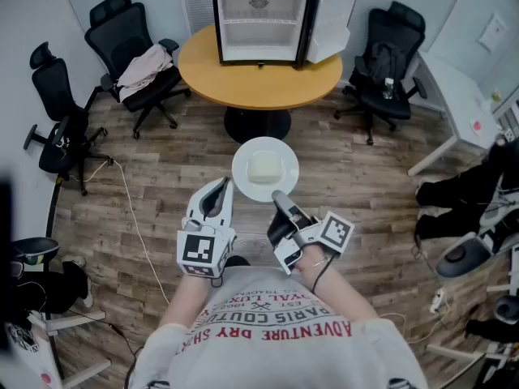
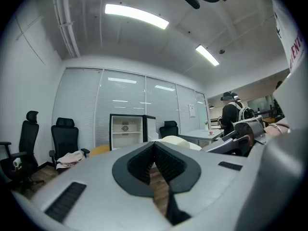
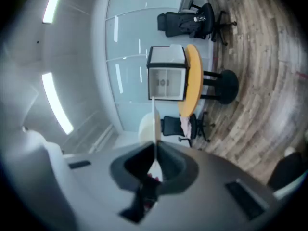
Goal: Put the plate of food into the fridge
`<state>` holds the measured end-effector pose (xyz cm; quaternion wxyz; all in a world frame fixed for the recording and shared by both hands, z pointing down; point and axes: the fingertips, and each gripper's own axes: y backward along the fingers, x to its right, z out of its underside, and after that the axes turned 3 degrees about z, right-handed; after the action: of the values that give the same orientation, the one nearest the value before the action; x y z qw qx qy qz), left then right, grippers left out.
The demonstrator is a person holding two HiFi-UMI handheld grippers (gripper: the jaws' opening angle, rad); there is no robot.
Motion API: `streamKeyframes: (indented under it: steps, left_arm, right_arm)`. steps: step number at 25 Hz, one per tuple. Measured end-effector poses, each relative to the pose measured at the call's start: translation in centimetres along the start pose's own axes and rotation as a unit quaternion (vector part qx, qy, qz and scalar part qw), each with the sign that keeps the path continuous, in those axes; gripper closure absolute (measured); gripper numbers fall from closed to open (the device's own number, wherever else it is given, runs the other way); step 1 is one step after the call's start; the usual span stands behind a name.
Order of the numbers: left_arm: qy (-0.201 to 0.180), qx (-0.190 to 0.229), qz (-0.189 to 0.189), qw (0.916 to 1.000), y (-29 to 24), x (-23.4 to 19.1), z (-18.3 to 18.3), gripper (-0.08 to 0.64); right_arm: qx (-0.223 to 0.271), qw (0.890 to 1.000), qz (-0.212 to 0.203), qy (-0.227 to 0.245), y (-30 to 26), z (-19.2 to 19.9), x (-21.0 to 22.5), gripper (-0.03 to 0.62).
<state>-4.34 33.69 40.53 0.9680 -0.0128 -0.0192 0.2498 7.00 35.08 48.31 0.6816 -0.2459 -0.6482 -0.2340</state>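
Observation:
A white plate (image 1: 265, 168) with a pale block of food (image 1: 263, 167) hangs level in front of me, above the wood floor. My right gripper (image 1: 280, 198) is shut on the plate's near rim. In the right gripper view the plate (image 3: 154, 124) shows edge-on between the jaws of the right gripper (image 3: 155, 150). My left gripper (image 1: 222, 187) sits just left of the plate, shut with nothing in it; its pads (image 2: 144, 160) meet in its own view. The small fridge (image 1: 261, 21) stands ahead on the round table (image 1: 259, 78), door swung open, white shelves bare.
Black office chairs (image 1: 134, 51) (image 1: 388, 59) flank the table, the left one draped with cloth. A white desk (image 1: 454, 96) and dark gear (image 1: 462, 201) are at the right. A cable (image 1: 130, 209) trails on the floor at the left. A person (image 2: 233, 112) stands far right.

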Motion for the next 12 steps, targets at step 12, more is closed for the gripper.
streamKeyframes:
  steps: [12]
  left_arm:
    - [-0.003,-0.003,0.004,1.0,0.1,0.2,1.2,0.534]
  right_arm:
    - [-0.001,1.0,-0.002,0.0,0.0,-0.2,0.2,0.554]
